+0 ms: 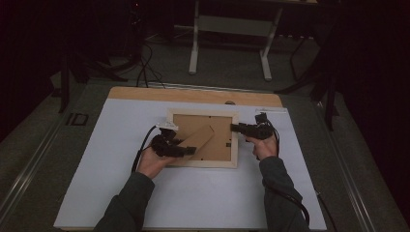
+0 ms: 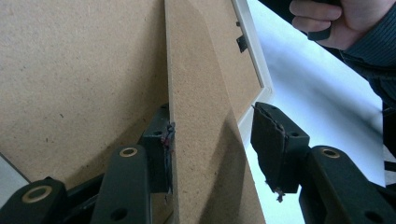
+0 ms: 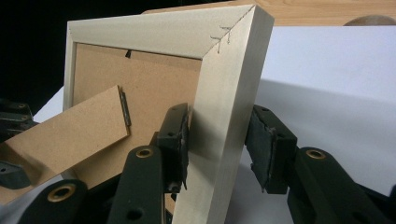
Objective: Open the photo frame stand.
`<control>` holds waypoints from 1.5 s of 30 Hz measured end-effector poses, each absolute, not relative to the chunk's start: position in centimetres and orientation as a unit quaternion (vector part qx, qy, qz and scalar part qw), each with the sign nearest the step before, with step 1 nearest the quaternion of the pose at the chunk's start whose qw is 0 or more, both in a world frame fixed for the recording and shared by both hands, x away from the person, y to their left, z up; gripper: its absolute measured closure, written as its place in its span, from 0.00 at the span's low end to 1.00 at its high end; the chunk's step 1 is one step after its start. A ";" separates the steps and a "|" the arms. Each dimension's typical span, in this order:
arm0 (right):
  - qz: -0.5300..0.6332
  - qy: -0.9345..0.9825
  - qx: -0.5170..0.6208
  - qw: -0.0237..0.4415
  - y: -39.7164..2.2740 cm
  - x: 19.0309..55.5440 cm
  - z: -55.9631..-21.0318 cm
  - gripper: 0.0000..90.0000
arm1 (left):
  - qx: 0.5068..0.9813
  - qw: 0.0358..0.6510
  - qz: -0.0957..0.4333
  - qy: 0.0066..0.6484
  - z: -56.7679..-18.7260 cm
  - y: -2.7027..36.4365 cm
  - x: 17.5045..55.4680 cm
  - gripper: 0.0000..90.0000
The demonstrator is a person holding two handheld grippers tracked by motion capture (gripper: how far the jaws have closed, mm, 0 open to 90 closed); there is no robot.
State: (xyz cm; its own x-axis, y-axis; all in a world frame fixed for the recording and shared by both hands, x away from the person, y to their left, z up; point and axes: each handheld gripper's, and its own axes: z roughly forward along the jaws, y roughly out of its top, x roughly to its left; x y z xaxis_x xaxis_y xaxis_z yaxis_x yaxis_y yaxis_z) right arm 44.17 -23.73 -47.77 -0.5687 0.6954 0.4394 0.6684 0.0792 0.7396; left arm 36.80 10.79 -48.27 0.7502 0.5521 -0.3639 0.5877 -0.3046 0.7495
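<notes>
Picture frame (image 1: 203,137), lying face down near the middle of the white sheet (image 1: 121,193) on the table (image 1: 193,94), its fibreboard back uppermost and its fold-out stand (image 1: 200,138) lifted off the back along a slant. At left in the high view, the left gripper (image 1: 189,151) reaches in from the frame's near left corner toward the free end of the stand. In the left gripper view the stand (image 2: 201,140) rises edge-on between the jaws: one pad rests against its face, the other pad stands clear with a gap showing, so the claw is part-way closed around the stand and not yet clamped on it. At right, the right gripper (image 1: 235,127) meets the frame's right rail (image 3: 224,121). In the right gripper view that pale rail passes between the two jaws, the inner pad touching the rail beside the backing and the outer pad a small gap off it; the claw straddles the rail without a full pinch, steadying the frame rather than carrying it. Step in hand, by judgement: setting or folding the stand while the frame is braced. The next move appears to call for the left jaws to finish closing on the stand, then a swing about its hinge (image 3: 125,108) with the right gripper keeping the frame from sliding on the sheet.
</notes>
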 end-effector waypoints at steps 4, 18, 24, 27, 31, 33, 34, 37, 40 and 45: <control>0.495 0.735 0.463 0.015 -23.7 44.1 -47.7 0.66 | 0.805 0.466 -0.023 0.365 -48.3 10.9 36.9 0.64; 0.496 0.739 0.455 0.026 -23.5 43.8 -47.3 0.67 | 0.816 0.452 -0.026 0.360 -47.9 10.8 37.1 0.71; 0.499 0.740 0.450 0.036 -23.5 43.7 -46.7 0.67 | 0.820 0.448 -0.016 0.355 -47.7 10.6 37.1 0.74; 0.501 0.740 0.448 0.043 -23.5 43.6 -46.5 0.68 | 0.822 0.448 -0.012 0.353 -47.6 10.5 37.1 0.76; 0.502 0.739 0.446 0.055 -23.5 43.5 -45.9 0.68 | 0.826 0.444 -0.006 0.348 -47.3 10.3 37.3 0.77; 0.503 0.739 0.445 0.060 -23.6 43.5 -45.8 0.69 | 0.828 0.440 -0.001 0.347 -47.2 10.2 37.3 0.78; 0.504 0.738 0.444 0.067 -23.6 43.4 -45.6 0.69 | 0.828 0.440 0.005 0.347 -47.1 10.0 37.4 0.78; 0.505 0.738 0.440 0.077 -23.6 43.3 -45.2 0.69 | 0.832 0.435 0.012 0.345 -46.9 9.9 37.5 0.79; 0.505 0.738 0.439 0.083 -23.6 43.2 -45.0 0.69 | 0.832 0.434 0.017 0.346 -46.8 9.7 37.6 0.79; 0.503 0.741 0.434 0.095 -23.6 43.3 -44.5 0.69 | 0.833 0.432 0.023 0.345 -46.6 9.6 37.8 0.80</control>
State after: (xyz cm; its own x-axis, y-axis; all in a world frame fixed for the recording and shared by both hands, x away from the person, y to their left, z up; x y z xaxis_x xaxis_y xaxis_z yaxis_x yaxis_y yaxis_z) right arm 43.28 -23.63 -44.55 -0.6057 0.7386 0.2961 0.5477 0.1171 0.8284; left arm 37.80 9.57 -46.58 0.7602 0.5954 -0.2599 0.5557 -0.3888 0.7348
